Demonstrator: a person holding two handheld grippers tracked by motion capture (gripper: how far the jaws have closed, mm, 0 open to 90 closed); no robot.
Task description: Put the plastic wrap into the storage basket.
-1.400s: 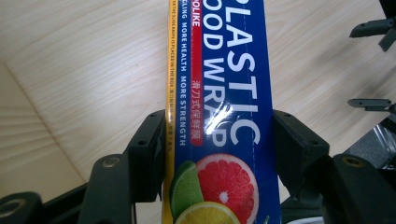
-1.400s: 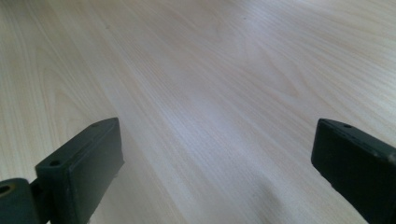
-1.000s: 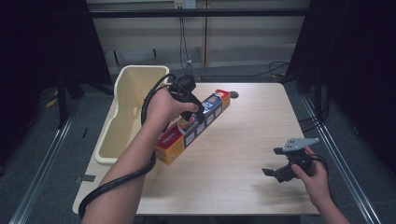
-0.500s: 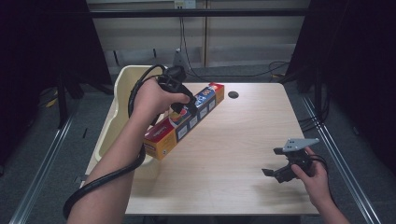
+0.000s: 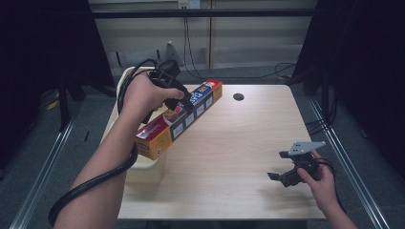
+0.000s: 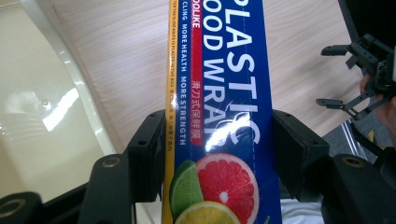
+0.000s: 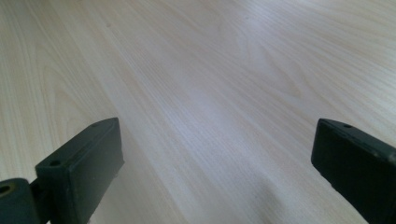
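Plastic wrap box (image 5: 177,119), lifted, tilted

Bare tabletop, crowded left edge

The pale wooden table (image 5: 229,157) lies open mid-span; the cream plastic tub (image 5: 143,167) blocks its left edge.

The pale wood-grain counter (image 5: 229,157) has a small dark round hole (image 5: 238,97) near its far edge; a cream plastic tub (image 5: 143,162) sits at its left side.

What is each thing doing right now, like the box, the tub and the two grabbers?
plastic wrap box: lifted, tilted, one end over the tub
left gripper: jaws shut on the plastic wrap box
right gripper: jaws open, nothing between them, low over the table
cream tub: upright, looks empty
table: bare wood
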